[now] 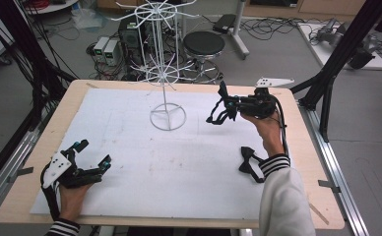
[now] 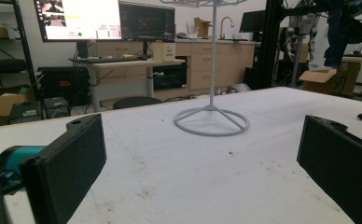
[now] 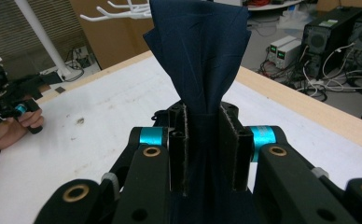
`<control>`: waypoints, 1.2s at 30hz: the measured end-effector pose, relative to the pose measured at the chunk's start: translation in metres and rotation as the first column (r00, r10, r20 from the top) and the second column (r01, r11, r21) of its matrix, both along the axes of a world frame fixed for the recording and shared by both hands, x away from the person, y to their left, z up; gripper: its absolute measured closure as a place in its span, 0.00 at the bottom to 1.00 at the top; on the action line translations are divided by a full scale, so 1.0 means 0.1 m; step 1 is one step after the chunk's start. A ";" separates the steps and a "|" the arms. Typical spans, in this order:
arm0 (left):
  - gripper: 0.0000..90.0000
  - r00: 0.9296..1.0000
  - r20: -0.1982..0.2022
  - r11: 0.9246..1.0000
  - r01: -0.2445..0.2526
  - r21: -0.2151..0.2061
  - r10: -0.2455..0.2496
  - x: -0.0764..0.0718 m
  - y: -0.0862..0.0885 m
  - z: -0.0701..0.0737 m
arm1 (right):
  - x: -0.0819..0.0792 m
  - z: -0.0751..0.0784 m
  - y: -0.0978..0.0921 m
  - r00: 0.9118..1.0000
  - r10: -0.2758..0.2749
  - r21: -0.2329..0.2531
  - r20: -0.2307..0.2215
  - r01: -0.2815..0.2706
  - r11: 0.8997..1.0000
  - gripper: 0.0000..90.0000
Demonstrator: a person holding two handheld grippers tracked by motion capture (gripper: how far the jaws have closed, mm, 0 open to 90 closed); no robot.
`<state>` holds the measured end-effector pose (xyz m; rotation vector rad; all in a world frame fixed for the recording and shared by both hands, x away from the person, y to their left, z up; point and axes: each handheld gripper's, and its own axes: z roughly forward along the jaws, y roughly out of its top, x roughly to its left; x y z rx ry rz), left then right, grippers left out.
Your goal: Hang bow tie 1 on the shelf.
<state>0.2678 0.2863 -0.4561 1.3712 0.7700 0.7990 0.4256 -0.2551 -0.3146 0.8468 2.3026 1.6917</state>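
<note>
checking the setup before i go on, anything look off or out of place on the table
Nothing looks damaged or spilled. The white rack stands upright with bare hooks. The right gripper is shut on a dark bow tie, held above the mat, and a second bow tie lies flat by that forearm. The white mat has a few small smudges.

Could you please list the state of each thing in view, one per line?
Right claw: shut on the dark bow tie, raised above the table.
Dark bow tie: clamped, held up.
Left claw: open, empty, low over the white mat.
Second bow tie: lying on the mat.
White rack: upright, hooks bare.
</note>
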 end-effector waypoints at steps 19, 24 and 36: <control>0.02 1.000 0.002 1.000 0.001 -0.001 -0.001 0.00 0.00 0.00 | -0.07 0.29 0.42 0.995 0.081 0.018 0.051 -0.082 0.996 0.84; 0.02 1.000 0.002 1.000 0.001 -0.001 -0.001 0.00 0.00 0.00 | -0.08 0.35 0.50 0.994 0.095 0.021 0.062 -0.097 0.995 0.84; 0.02 1.000 0.001 1.000 0.001 0.001 -0.001 0.00 0.00 0.00 | -0.10 0.46 0.66 0.990 0.118 0.014 0.074 -0.119 0.993 0.84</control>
